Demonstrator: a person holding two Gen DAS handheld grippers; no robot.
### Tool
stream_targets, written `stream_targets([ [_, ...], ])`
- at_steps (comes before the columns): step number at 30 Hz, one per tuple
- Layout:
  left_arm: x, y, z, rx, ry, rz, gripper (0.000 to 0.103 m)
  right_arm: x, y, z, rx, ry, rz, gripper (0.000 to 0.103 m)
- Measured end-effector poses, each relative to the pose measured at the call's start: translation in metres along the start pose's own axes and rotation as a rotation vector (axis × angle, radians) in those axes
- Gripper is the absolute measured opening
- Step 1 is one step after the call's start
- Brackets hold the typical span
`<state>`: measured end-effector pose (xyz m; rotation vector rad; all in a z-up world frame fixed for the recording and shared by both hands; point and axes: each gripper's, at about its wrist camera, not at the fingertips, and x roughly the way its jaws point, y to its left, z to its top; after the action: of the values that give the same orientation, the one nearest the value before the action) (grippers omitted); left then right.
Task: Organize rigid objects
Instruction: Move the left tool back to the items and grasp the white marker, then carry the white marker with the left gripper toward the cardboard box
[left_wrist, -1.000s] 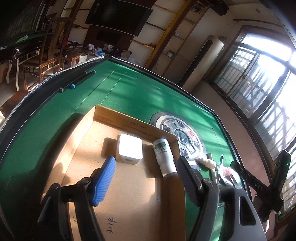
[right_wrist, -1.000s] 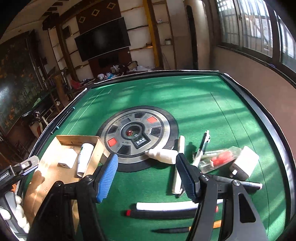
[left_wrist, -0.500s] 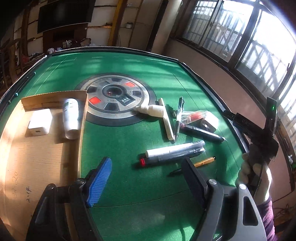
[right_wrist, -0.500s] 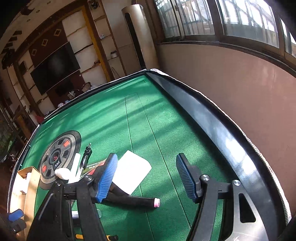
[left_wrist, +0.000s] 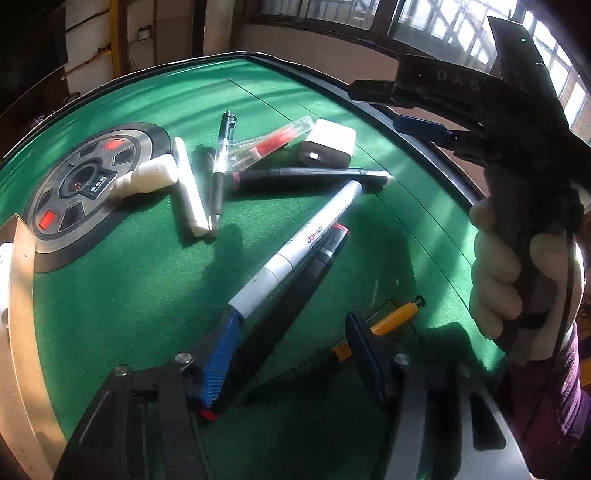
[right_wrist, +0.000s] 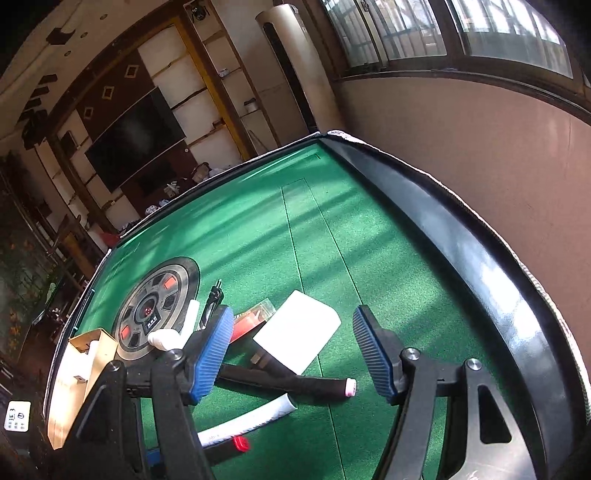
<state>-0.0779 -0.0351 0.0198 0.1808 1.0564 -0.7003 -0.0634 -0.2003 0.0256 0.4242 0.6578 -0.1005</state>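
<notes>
Left gripper (left_wrist: 291, 354) hangs low over the green table (left_wrist: 129, 295), fingers spread wide with nothing pinched. Far out past its left finger (left_wrist: 221, 354) sits the cardboard box (left_wrist: 18, 295); ahead, a small white bottle (left_wrist: 147, 179) lies on the round centre panel (left_wrist: 74, 184). The white marker (left_wrist: 295, 254) runs right up to that left fingertip, and a black marker (left_wrist: 288, 310) lies alongside it, between the fingers. A yellow pen (left_wrist: 395, 317) pokes out from behind the right finger (left_wrist: 364, 354). Over to the right gripper (right_wrist: 295, 354): fingers also wide apart, holding nothing, with the white block (right_wrist: 299, 332) between them, just ahead, and another black marker (right_wrist: 295, 380) crossing beneath.
</notes>
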Motion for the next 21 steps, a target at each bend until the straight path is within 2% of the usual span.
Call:
stream_targets([
  [2,-0.006,0.003,0.002,-0.023,-0.029,0.011,0.059,0.0,0.001,0.0,0.002,0.001,0.002,0.066],
  [4,-0.007,0.004,0.007,-0.016,-0.053,0.057,0.059,0.0,0.0,0.0,0.012,0.002,0.004,0.067],
  [11,0.007,-0.018,0.024,0.107,-0.067,0.094,0.056,0.006,-0.006,0.0,0.039,0.014,-0.008,0.067],
  [12,0.009,-0.02,0.027,0.112,-0.066,0.102,0.054,0.006,-0.005,0.0,0.037,0.013,-0.01,0.067],
  [13,0.011,-0.021,0.029,0.119,-0.057,0.113,0.043,0.007,-0.005,-0.001,0.035,0.013,-0.011,0.067],
  [14,0.015,-0.021,0.029,0.129,-0.035,0.116,0.026,0.007,-0.005,-0.002,0.033,0.014,-0.013,0.067],
  [17,0.018,-0.019,0.021,0.157,-0.034,0.123,0.022,0.01,-0.005,-0.002,0.034,0.028,-0.02,0.067],
  [21,0.009,-0.005,0.008,0.131,-0.023,0.136,0.022,0.011,-0.007,-0.003,0.039,0.033,-0.022,0.067],
])
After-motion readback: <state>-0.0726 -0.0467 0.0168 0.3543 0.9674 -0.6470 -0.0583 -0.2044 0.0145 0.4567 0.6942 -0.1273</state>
